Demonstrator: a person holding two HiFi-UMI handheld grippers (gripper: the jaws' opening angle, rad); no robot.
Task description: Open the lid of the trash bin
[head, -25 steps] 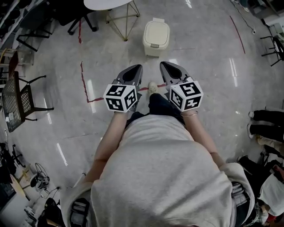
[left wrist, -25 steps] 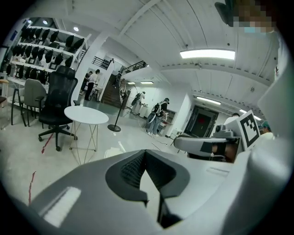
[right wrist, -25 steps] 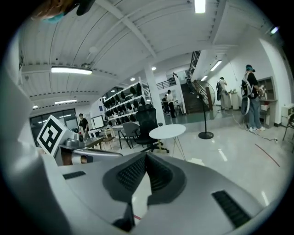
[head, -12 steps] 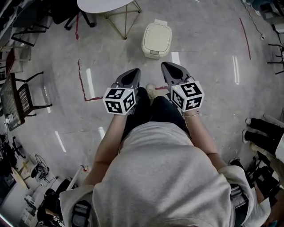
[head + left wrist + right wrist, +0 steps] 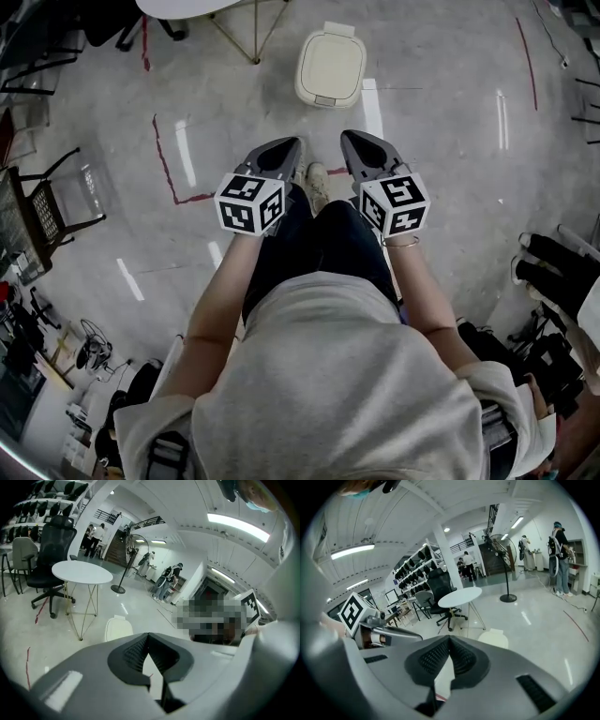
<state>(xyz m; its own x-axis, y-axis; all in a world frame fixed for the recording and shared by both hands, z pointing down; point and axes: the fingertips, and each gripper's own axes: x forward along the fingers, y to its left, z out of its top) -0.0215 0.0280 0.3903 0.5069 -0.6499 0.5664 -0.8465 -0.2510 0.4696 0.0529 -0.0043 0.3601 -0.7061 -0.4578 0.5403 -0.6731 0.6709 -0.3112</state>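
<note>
A cream trash bin (image 5: 330,67) stands on the floor ahead of me with its lid down. It also shows as a pale shape in the left gripper view (image 5: 118,627) and in the right gripper view (image 5: 494,637). My left gripper (image 5: 286,146) and right gripper (image 5: 351,141) are held side by side at waist height, short of the bin and pointing towards it. Both are shut with nothing between the jaws, and the tips meet in the left gripper view (image 5: 148,634) and the right gripper view (image 5: 449,638). My shoe (image 5: 317,184) shows between them.
A round white table (image 5: 192,7) on thin gold legs stands left of the bin, with a black office chair (image 5: 51,550) behind it. A mesh chair (image 5: 42,211) is at the far left. Red tape (image 5: 161,155) marks the floor. A person's legs (image 5: 562,267) are at the right.
The person has stepped forward, so the floor tape and chairs have slid left in the head view. Both grippers stay shut and side by side.
</note>
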